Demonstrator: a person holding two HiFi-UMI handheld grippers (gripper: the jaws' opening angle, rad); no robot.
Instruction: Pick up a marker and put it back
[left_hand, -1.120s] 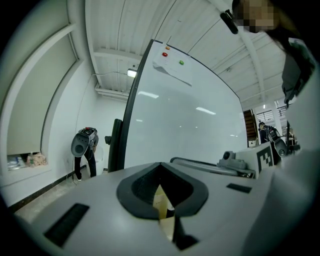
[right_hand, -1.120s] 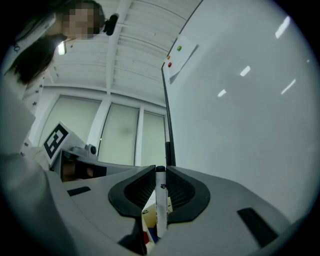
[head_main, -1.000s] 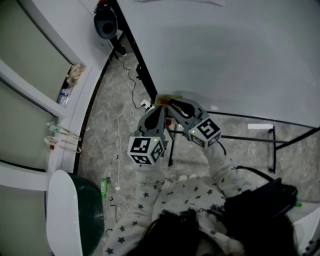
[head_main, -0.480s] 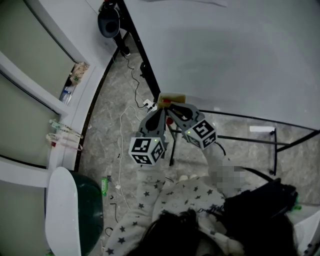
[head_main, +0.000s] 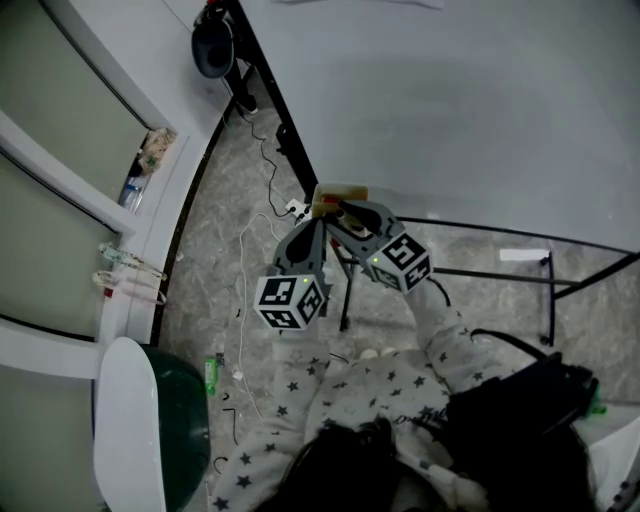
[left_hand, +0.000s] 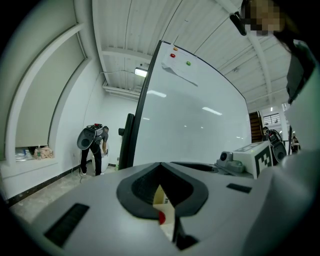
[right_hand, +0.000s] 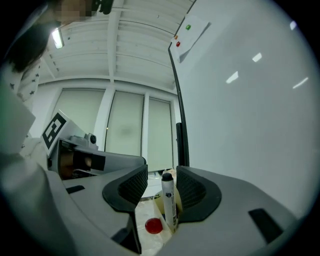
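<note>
Between right gripper's (right_hand: 161, 176) jaws, just opened wide, see marker (right_hand: 169, 205) upright and ungripped, in right gripper view alone; in left gripper view, left gripper's (left_hand: 161, 172) jaws together, empty.

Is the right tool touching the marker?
Cannot tell. In the right gripper view the jaws of the right tool have just been opening with the marker between them: it is clear of one jaw but overlaps the other.
</note>
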